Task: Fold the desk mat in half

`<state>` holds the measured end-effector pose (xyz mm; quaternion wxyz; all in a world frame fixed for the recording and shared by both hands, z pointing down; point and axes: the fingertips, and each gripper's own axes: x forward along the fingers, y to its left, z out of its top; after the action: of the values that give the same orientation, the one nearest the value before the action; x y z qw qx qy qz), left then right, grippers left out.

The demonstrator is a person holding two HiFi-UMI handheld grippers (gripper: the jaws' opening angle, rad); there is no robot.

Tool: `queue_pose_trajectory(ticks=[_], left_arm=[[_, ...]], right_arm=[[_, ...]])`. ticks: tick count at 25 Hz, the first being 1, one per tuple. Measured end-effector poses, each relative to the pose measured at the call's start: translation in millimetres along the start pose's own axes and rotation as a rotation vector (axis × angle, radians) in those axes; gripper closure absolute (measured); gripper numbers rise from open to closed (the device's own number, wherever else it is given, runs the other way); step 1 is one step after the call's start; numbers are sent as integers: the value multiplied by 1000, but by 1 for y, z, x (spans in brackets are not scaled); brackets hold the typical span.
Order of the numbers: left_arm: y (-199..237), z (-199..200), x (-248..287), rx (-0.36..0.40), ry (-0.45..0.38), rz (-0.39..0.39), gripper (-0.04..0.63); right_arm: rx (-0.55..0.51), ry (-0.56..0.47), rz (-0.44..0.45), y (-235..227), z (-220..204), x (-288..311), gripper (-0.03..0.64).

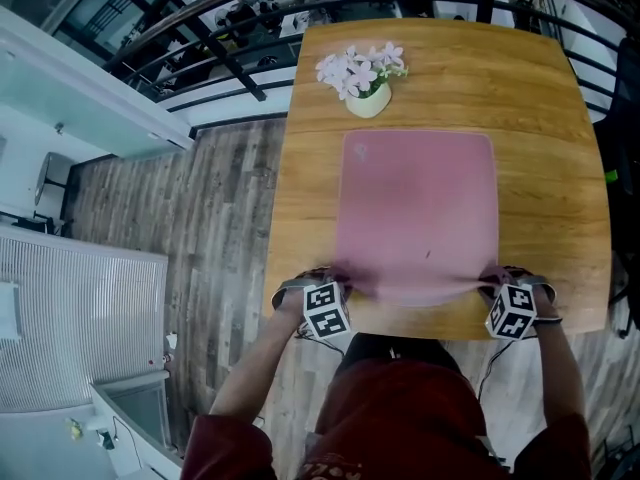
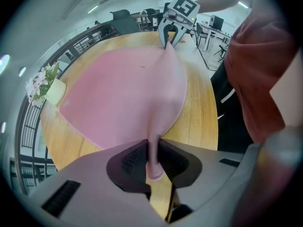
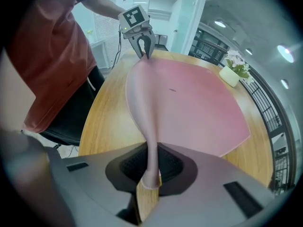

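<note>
Your left gripper (image 2: 152, 163) has its fingers pinched on the near left corner of the desk mat (image 1: 418, 203). The pink edge stands up as a thin fold squeezed between the two dark pads (image 2: 134, 161), and a small bit of the corner pokes out on your side of them. Your right gripper (image 3: 150, 168) holds the near right corner the same way, with its pads (image 3: 132, 168) pressed against both faces of the raised edge and the corner tip showing just behind them.

From above, both sets of fingers sit at the near edge of the wooden table (image 1: 545, 98), one at each near corner of the mat and well apart from each other. Between the two pinches the near edge is lifted off the wood in a soft ridge that sags slightly in the middle. Beyond your fingers, the rest of the mat lies flat on the tabletop, unfolded, with its far edge and both far corners down.

Past that far edge, towards the side of your left fingers, a small pot of pale pink flowers (image 1: 366, 96) stands upright on the bare wood. It is near the mat's far left corner but not on the mat.
</note>
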<state>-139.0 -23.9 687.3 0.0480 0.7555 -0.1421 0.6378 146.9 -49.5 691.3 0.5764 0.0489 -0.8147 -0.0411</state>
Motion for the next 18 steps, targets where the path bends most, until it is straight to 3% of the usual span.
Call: queue_pose_trajectory(ticks=[10,18], left_arm=[[9,6,-13,-61,10,63,514],[32,13,-28,-57,-13,128,514]], right_arm=[[22,-49,9,-8,2,-9,568],[-12,-57,-81,-36,8,-20,566]])
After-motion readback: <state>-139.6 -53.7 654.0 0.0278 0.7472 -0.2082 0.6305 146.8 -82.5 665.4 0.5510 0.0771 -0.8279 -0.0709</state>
